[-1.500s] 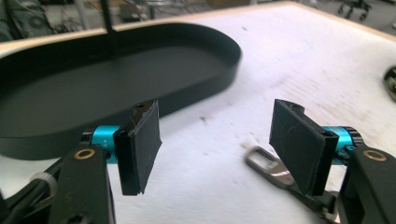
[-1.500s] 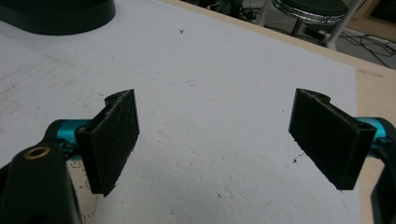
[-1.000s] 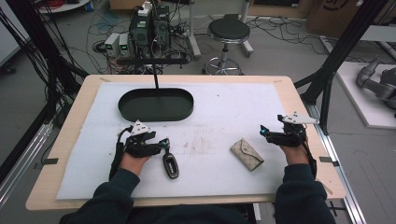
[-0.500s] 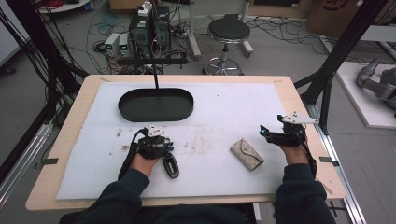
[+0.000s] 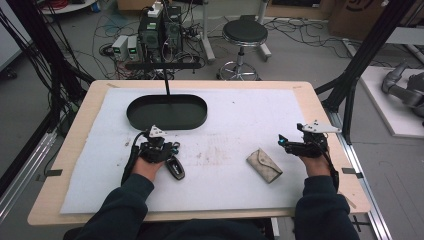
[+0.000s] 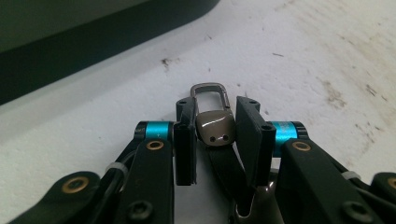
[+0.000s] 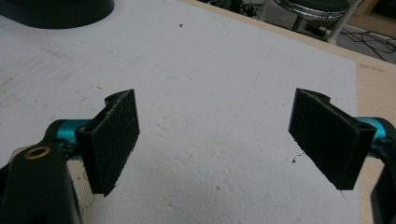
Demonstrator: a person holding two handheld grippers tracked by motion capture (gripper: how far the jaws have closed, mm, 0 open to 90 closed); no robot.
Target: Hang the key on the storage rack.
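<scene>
A black car key (image 5: 175, 168) lies on the white mat (image 5: 235, 115) at the front left, its tan clasp (image 6: 215, 127) and metal loop (image 6: 209, 91) pointing away from the person. My left gripper (image 5: 169, 149) (image 6: 212, 116) has just been closing, and its pads now press on the clasp from both sides. My right gripper (image 5: 283, 143) (image 7: 215, 135) hovers low over the mat at the right, jaws wide apart with nothing between them. A beige pouch (image 5: 264, 165) lies just left of it.
A black oval tray (image 5: 166, 111) sits at the back left of the mat, with a black stand's post (image 5: 165, 82) rising behind it. The wooden table edge (image 5: 325, 120) runs along the right. A stool and cables are on the floor beyond.
My left gripper has moved right to the key's clasp end and its jaws have closed on the clasp. The right gripper and the pouch have stayed put.
</scene>
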